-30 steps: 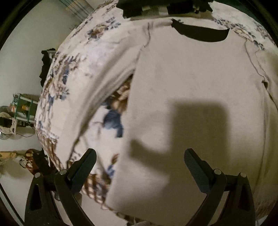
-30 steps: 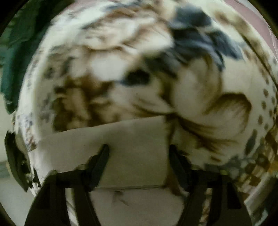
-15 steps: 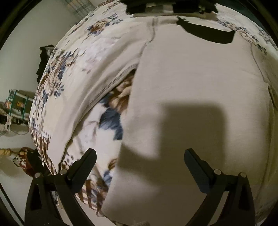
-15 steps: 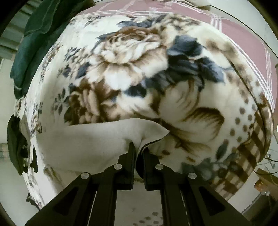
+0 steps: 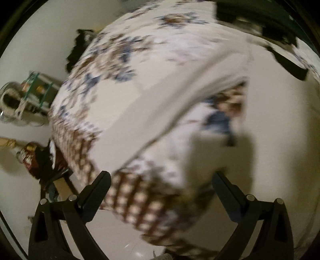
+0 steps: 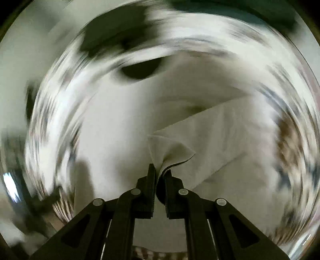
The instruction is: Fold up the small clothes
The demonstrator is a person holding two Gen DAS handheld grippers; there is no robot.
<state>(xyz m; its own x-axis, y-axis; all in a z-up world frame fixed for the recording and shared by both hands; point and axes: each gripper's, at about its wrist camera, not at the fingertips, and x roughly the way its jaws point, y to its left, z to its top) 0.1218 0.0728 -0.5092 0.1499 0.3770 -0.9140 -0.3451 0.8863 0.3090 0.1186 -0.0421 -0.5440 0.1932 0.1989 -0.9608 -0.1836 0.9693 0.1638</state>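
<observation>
A cream long-sleeved shirt (image 5: 280, 124) with a dark collar lies spread on a flowered blanket (image 5: 124, 52). Its left sleeve (image 5: 160, 104) runs down toward the blanket's edge. My left gripper (image 5: 161, 192) is open and empty above the blanket's checked border, left of the shirt body. My right gripper (image 6: 160, 172) is shut on the cuff of the other sleeve (image 6: 170, 152) and holds it over the shirt body (image 6: 120, 124). The dark collar (image 6: 140, 69) shows beyond it. The right wrist view is heavily blurred.
The blanket's edge drops to a pale floor (image 5: 24, 160) at the left. A green rack (image 5: 38, 90) and a dark red bag (image 5: 30, 158) stand on the floor. Dark clothes (image 5: 260, 18) lie at the far side of the blanket.
My right gripper closed on the sleeve cuff and swung it fast over the shirt body. My left gripper moved left, away from the shirt body, toward the left sleeve and the blanket's edge.
</observation>
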